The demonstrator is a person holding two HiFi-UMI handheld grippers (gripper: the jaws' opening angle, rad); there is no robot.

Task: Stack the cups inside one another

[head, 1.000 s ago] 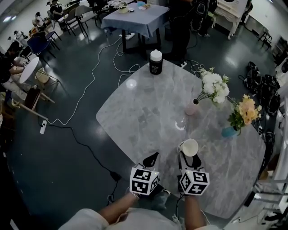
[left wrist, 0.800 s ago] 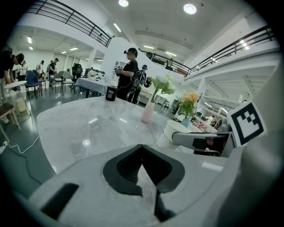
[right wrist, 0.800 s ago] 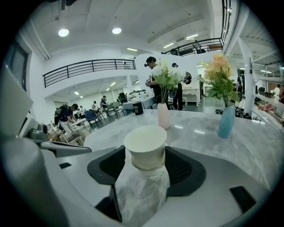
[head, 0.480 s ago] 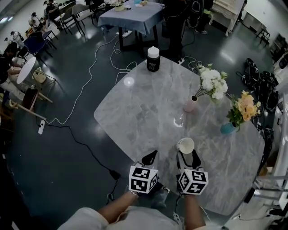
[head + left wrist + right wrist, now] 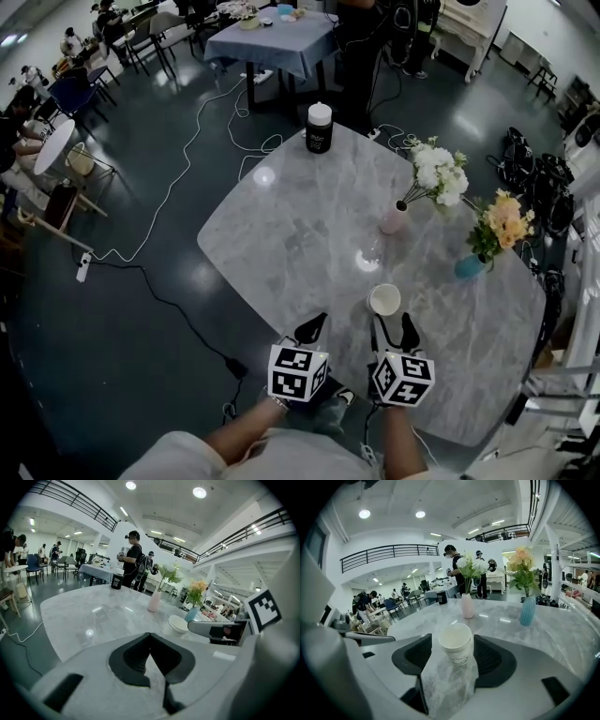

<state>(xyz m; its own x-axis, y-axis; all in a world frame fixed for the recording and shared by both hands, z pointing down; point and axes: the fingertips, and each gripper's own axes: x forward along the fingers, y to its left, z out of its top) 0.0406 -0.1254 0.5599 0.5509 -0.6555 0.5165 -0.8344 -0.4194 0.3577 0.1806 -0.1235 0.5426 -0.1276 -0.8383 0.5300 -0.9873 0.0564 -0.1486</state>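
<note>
My left tongs (image 5: 314, 325): jaws closed tip to tip, nothing held, over near edge of marble table (image 5: 281, 234). My right tongs (image 5: 393, 325), just beside them: jaws wide, just been opening, pads not gripping. White paper cup (image 5: 384, 300) upright on table between right jaws, near tips. Pink vase (image 5: 393, 219) further ahead; blue vase (image 5: 468, 267) ahead-right.

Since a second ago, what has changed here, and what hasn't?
The right gripper has just been opening its jaws, letting go of the paper cup, which now stands upright and untouched between them on the marble table. The left gripper stayed shut and empty beside it. The pink vase, blue vase and black jar stayed put.
</note>
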